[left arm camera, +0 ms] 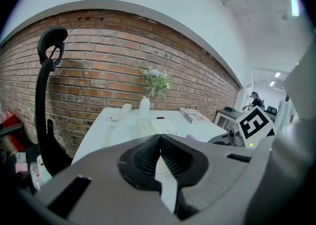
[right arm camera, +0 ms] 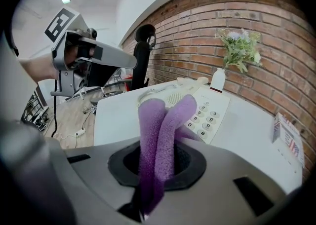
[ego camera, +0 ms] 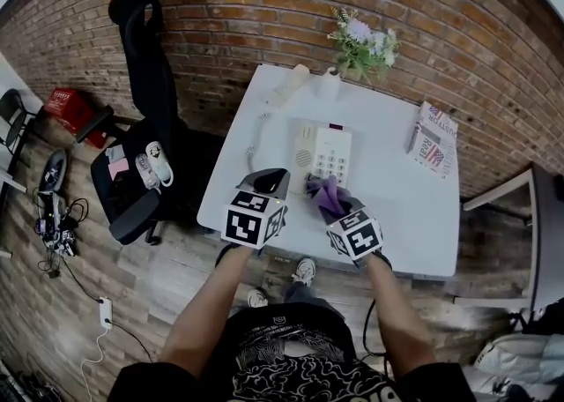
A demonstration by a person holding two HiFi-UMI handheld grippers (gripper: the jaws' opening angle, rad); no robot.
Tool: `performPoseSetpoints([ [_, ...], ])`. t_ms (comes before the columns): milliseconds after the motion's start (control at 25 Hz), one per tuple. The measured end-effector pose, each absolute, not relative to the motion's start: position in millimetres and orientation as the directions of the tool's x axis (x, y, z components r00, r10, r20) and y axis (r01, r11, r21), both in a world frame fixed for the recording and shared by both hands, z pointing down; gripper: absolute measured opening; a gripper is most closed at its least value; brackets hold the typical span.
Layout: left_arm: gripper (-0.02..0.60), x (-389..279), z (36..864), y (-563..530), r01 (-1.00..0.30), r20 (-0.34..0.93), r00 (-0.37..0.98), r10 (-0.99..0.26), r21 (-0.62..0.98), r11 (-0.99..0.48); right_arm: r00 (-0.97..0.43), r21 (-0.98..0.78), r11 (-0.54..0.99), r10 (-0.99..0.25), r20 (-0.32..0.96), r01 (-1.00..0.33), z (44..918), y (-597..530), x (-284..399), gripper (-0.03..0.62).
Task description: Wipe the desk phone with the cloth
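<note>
The white desk phone (ego camera: 324, 152) sits mid-table, keypad up, its cradle bare. Its handset (ego camera: 289, 85) lies off the base near the table's far left corner, with the coiled cord trailing back. My right gripper (ego camera: 333, 208) hovers just in front of the phone's near edge, shut on a purple cloth (ego camera: 327, 194). In the right gripper view the cloth (right arm camera: 160, 135) stands folded up out of the jaws, with the phone (right arm camera: 207, 108) right behind it. My left gripper (ego camera: 271, 182) hangs left of the phone, over the table's near left part, shut (left arm camera: 159, 140) with nothing held.
A white vase of flowers (ego camera: 361, 43) stands at the table's back edge. A printed box (ego camera: 434, 137) lies at the right. An office chair with a black jacket (ego camera: 145, 118) stands left of the table (ego camera: 414, 215). Cables and a power strip (ego camera: 104, 310) lie on the floor.
</note>
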State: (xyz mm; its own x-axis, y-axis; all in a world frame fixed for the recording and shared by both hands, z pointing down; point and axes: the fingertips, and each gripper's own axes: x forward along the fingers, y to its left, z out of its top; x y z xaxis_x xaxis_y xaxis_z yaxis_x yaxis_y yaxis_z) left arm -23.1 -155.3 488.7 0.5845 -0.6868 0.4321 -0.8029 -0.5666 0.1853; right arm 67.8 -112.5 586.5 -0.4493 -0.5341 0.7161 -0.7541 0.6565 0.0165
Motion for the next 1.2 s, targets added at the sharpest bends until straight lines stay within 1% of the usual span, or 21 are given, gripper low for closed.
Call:
performPoseSetpoints([
  [200,0.007,-21,489,-156,-0.8,0.431,0.588,-0.684,0.185,-0.571,-0.457,0.016,0.671,-0.522,0.72,-0.742,583,-106,69,0.048],
  [400,0.006,-19,490,-160,-0.8,0.431,0.588,-0.684,0.187,-0.57,-0.469,0.045,0.677,-0.555,0.687,-0.735,548,-118,78,0.048],
  [840,0.006,-21,491,-181,-0.829,0.445,0.55,-0.707,0.184,-0.529,-0.503,0.113,0.684,-0.628,0.594,-0.72,479,-182,93,0.049],
  [1200,0.006,-28,490,-200,-0.86,0.45,0.503,-0.738,0.176,-0.479,-0.538,0.166,0.724,-0.626,0.565,-0.669,457,-245,79,0.049],
])
